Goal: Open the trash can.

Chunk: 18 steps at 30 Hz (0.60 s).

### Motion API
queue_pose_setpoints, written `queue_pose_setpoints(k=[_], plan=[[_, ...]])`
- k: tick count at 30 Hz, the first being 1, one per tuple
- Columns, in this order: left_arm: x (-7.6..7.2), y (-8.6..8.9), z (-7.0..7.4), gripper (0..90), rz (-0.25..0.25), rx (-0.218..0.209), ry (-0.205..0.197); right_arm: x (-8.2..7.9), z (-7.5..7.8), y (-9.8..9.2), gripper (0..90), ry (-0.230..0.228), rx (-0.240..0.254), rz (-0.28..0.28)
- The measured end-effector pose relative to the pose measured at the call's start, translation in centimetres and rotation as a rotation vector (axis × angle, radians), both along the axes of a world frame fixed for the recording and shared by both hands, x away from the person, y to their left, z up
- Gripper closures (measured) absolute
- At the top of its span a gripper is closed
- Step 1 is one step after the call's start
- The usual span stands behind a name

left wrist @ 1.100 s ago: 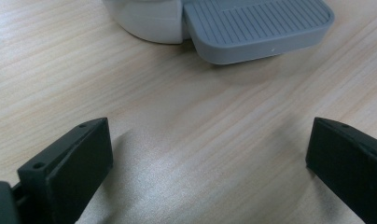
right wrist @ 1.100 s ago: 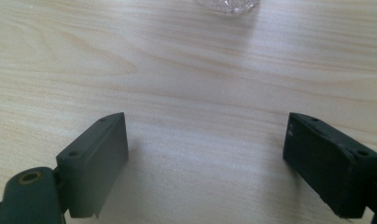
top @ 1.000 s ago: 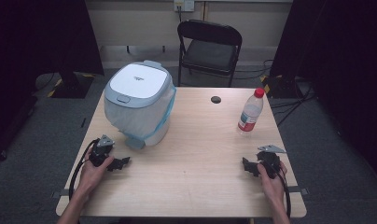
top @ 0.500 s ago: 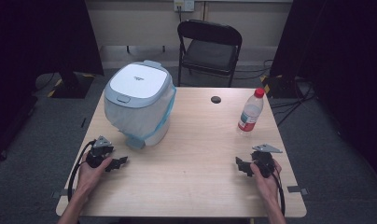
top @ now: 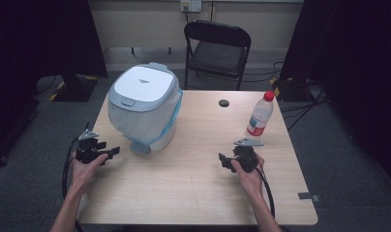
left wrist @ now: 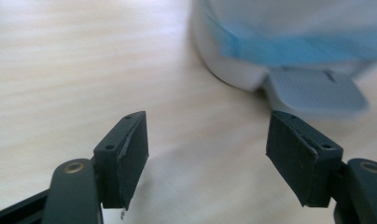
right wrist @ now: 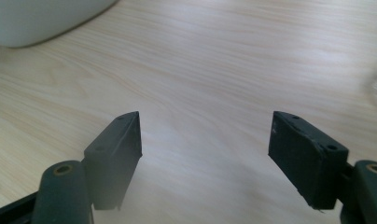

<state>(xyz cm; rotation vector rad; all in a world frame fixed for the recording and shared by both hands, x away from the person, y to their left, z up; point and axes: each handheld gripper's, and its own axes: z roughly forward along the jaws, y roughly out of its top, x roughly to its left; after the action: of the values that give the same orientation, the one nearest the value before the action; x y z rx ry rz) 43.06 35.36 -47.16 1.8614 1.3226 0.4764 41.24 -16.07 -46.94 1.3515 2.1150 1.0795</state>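
Observation:
A white pedal bin (top: 142, 108) with a grey-rimmed lid and a blue-edged liner stands at the table's back left. Its base and grey pedal (left wrist: 315, 91) lie just ahead of my left gripper (left wrist: 207, 149). That gripper (top: 112, 152) is held at the table's left edge, pointing right toward the bin. Its jaws have just been closing, and they stand open with nothing between them. My right gripper (top: 223, 160) is held over the table right of centre and points left. Its jaws (right wrist: 205, 149) have also just been closing a little, and they are open over bare wood.
A clear bottle (top: 259, 116) with a red cap stands at the back right, close behind my right hand. A small black disc (top: 224, 103) lies near the far edge of the wooden table (top: 184, 193). A black folding chair (top: 218, 48) stands behind the table.
The right hand has moved left toward the middle of the table. The left hand has shifted slightly left and away, toward the table's edge. Bin, bottle and disc have stayed in place.

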Motion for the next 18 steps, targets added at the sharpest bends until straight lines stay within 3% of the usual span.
queue_pose_setpoints(k=[3, 4, 5, 6, 7, 8, 9, 11, 13, 15, 16, 17, 18], plan=[[1.4, 0.7, 0.4, 32.8, 0.023, 0.002, -0.014, 1.3, 0.4, 3.1, 27.4, -0.015, -0.010, 0.055], [1.4, 0.7, 0.4, 33.5, 0.023, 0.002, -0.014, 1.3, 0.4, 3.1, 27.4, -0.015, -0.010, 0.055], [1.9, 0.9, 0.6, 33.6, 0.033, -0.001, -0.054, 2.1, 0.9, 4.4, 28.3, -0.026, -0.009, 0.074], [1.9, 0.9, 0.6, 33.7, 0.033, -0.001, -0.054, 2.1, 0.9, 4.4, 28.3, -0.026, -0.009, 0.074], [2.5, 0.9, 0.6, 34.5, 0.037, -0.001, -0.055, 3.1, 1.5, 5.6, 28.2, -0.030, 0.000, 0.098], [2.5, 0.9, 0.6, 35.5, 0.037, -0.001, -0.055, 3.1, 1.5, 5.6, 28.2, -0.030, 0.000, 0.098], [3.2, 1.0, 0.5, 36.5, 0.040, 0.001, -0.051, 4.1, 2.5, 6.7, 28.9, -0.060, -0.027, 0.109], [3.9, 1.0, 0.6, 37.4, 0.064, -0.010, -0.070, 5.0, 3.5, 7.6, 29.3, -0.085, -0.026, 0.115], [4.7, 1.1, 0.7, 38.3, 0.055, -0.014, -0.046, 6.0, 4.2, 8.6, 30.7, -0.104, -0.044, 0.116], [5.0, 1.0, 0.8, 39.3, 0.064, -0.006, -0.058, 7.0, 4.8, 9.5, 31.4, -0.118, -0.035, 0.119], [5.3, 1.0, 1.1, 39.3, 0.073, -0.024, -0.069, 7.0, 4.8, 9.5, 31.4, -0.118, -0.035, 0.119], [5.9, 0.9, 1.6, 42.2, 0.075, -0.053, -0.063, 7.9, 5.1, 10.4, 32.2, -0.128, -0.006, 0.116], [5.9, 0.9, 1.6, 42.6, 0.075, -0.053, -0.063, 8.3, 5.2, 10.9, 32.2, -0.133, -0.015, 0.115]])
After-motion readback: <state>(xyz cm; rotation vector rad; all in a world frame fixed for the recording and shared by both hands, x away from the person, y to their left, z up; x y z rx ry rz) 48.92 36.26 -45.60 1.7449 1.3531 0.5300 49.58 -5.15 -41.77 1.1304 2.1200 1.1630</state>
